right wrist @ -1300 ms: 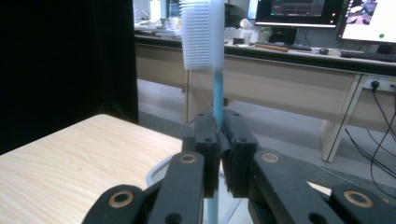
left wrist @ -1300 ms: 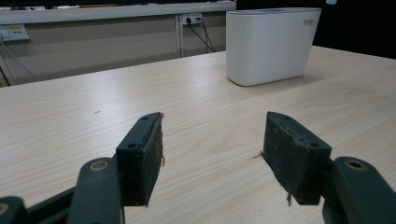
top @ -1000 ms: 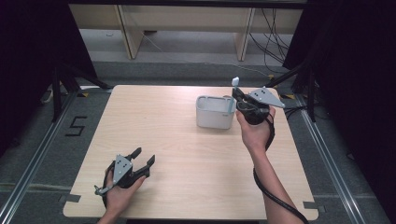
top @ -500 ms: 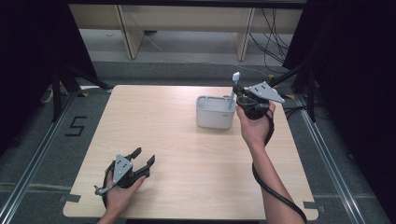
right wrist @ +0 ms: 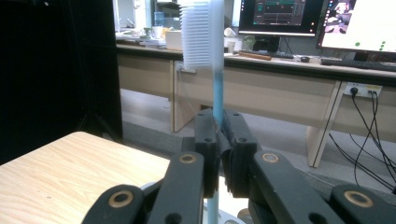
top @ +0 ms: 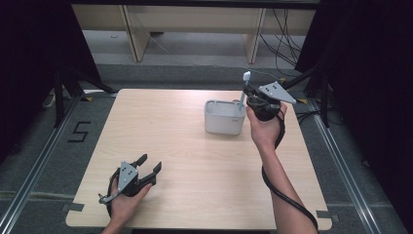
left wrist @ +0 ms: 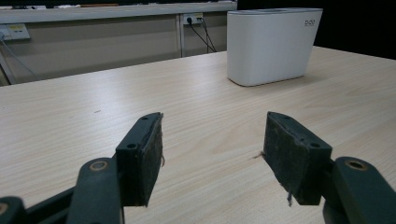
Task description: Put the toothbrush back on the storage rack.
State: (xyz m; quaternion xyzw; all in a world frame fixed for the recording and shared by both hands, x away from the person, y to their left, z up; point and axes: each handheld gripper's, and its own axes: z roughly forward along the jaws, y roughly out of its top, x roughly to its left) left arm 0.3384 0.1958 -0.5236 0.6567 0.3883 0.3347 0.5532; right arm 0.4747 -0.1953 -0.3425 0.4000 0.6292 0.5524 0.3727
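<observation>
- Tongs in the right hand (top: 249, 95), seen from the high view, are clenched on a toothbrush (top: 243, 90) and hold it upright over the far right corner of the white holder (top: 224, 117). The brush head points up and the handle end hangs down at the holder's rim, which suggests the aim is to stand it handle-first inside.
- Still in the high view, the left tongs (top: 148, 164) rest low on the table (top: 160, 126) near its front left edge, well apart from the holder. Their jaws stand apart with nothing between them, so this hand seems parked out of the way while the other works.
- Left gripper view: the two black pads (left wrist: 149, 154) are released over bare wood, gripping nothing. The holder (left wrist: 272, 44) stands farther off at the upper right, upright and steady on its own, so it likely needs no bracing.
- Right gripper view: the right tongs (right wrist: 220, 140) are pressed shut on the blue handle of the toothbrush (right wrist: 215, 56), with white bristles above the jaws facing left. Gripping the middle of the handle leaves its lower end free to go down into the holder; how deep that end already sits I cannot tell.
</observation>
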